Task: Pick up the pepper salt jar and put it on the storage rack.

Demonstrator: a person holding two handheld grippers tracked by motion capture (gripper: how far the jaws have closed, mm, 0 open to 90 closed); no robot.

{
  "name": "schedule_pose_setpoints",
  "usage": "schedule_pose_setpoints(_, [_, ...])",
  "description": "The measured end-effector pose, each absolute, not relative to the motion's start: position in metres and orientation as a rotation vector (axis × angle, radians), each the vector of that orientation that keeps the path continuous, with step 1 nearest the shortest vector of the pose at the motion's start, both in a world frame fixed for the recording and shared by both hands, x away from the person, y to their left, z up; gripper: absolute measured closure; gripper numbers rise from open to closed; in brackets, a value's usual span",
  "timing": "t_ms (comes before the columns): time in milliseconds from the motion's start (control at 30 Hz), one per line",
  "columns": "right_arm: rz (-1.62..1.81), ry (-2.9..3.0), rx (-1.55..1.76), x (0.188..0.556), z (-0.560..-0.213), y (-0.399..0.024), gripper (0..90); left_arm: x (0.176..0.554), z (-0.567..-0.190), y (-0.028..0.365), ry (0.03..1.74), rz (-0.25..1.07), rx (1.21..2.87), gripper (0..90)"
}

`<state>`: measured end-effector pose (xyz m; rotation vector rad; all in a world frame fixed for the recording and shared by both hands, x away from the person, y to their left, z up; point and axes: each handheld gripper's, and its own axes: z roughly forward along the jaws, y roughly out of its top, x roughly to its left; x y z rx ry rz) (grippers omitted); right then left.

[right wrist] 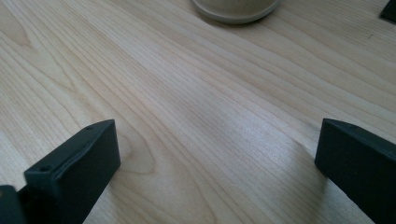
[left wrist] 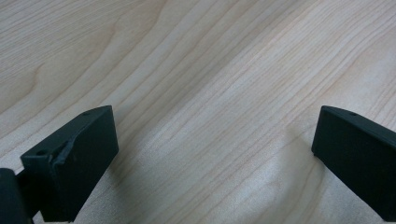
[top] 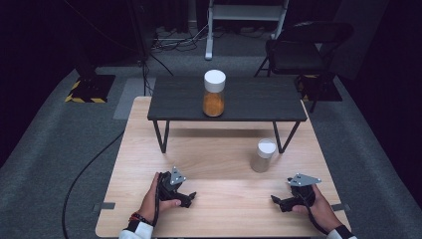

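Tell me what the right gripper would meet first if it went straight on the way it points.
Probably the pale jar standing on the table: the right gripper is open and low over bare wood, with the jar's base ahead. How far off is unclear.

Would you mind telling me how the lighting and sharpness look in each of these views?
High view: the wooden table is brightly lit against dark surroundings, and the dark shelf shadows it. Left gripper view: crisp wood grain, soft shadows beside the jaws. Right gripper view: a pale sheen mid-table, the jar cropped at the top.
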<state>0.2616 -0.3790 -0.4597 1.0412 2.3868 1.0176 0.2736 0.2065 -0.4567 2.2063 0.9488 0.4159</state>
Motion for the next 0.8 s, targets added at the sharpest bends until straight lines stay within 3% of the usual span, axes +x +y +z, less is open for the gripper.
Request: schedule_pose_setpoints(800, [1.014, 2.377, 1.056, 0.2590, -0.4596, -0.3783, 0.0, 0.2748, -0.4567, 0.2055, 0.951, 0.418, 2.206, 0.3])
